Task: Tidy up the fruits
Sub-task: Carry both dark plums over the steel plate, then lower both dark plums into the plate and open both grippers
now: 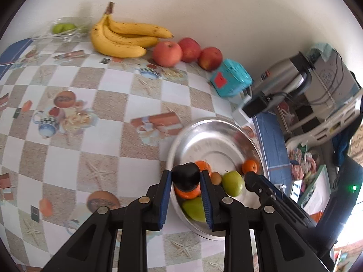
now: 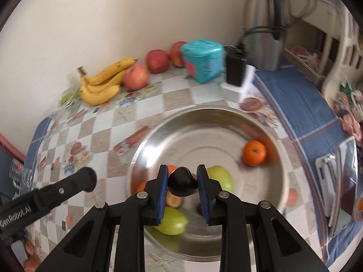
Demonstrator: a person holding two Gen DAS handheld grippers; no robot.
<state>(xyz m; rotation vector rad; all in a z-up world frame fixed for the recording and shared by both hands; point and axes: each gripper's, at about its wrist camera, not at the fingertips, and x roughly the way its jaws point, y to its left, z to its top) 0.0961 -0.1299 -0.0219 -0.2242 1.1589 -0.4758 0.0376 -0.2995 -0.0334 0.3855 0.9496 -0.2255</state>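
Note:
A steel bowl (image 1: 205, 128) (image 2: 204, 122) on the checked tablecloth holds oranges (image 2: 254, 153) (image 1: 249, 166), green fruits (image 1: 232, 182) (image 2: 173, 222) and a small brown fruit (image 1: 216, 178). My left gripper (image 1: 185, 176) is shut on a dark plum (image 1: 186, 176) above the bowl's near left rim. My right gripper (image 2: 182, 181) is shut on another dark plum (image 2: 182, 181) over the bowl. Bananas (image 1: 127, 37) (image 2: 102, 83) and three red apples (image 1: 168, 53) (image 2: 136, 77) lie by the wall.
A glass dish (image 1: 65, 30) with green fruit stands at the far left. A teal box (image 1: 231, 78) (image 2: 204, 61), a black adapter on a white block (image 2: 236, 77) and a steel thermos (image 2: 263, 27) stand at the back right. Beyond the table edge are a chair and clutter.

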